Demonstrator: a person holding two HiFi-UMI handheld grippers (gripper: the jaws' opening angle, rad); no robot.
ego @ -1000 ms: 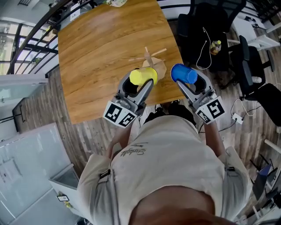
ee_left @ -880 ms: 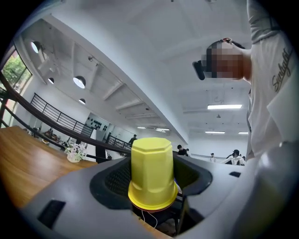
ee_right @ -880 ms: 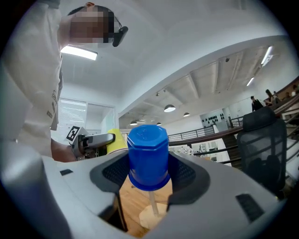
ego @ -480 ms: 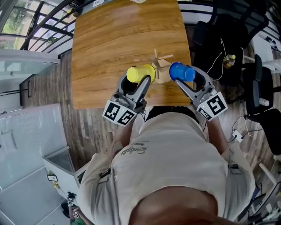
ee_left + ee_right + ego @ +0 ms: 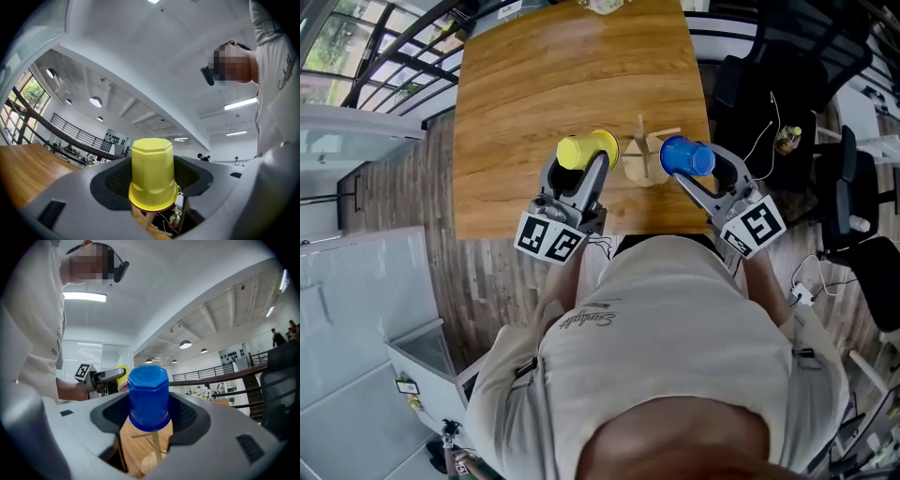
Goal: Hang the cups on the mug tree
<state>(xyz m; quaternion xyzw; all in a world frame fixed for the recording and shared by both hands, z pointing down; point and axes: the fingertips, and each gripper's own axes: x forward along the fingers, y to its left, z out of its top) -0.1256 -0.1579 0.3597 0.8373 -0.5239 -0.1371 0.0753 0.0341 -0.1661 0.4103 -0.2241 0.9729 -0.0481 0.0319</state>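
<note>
My left gripper (image 5: 578, 167) clamped on yellow plastic cup (image 5: 152, 176), right gripper (image 5: 698, 173) on blue plastic cup (image 5: 148, 397) (also clamped), wooden mug tree (image 5: 643, 159) between.

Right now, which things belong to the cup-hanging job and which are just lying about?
On the job:
yellow cup in the left gripper
blue cup in the right gripper
wooden mug tree
table it stands on

Lying about:
office chairs
bottle

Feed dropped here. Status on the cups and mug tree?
Left gripper shut on yellow cup. Right gripper shut on blue cup. Mug tree between them, no cup hung. Nothing blocking.
</note>
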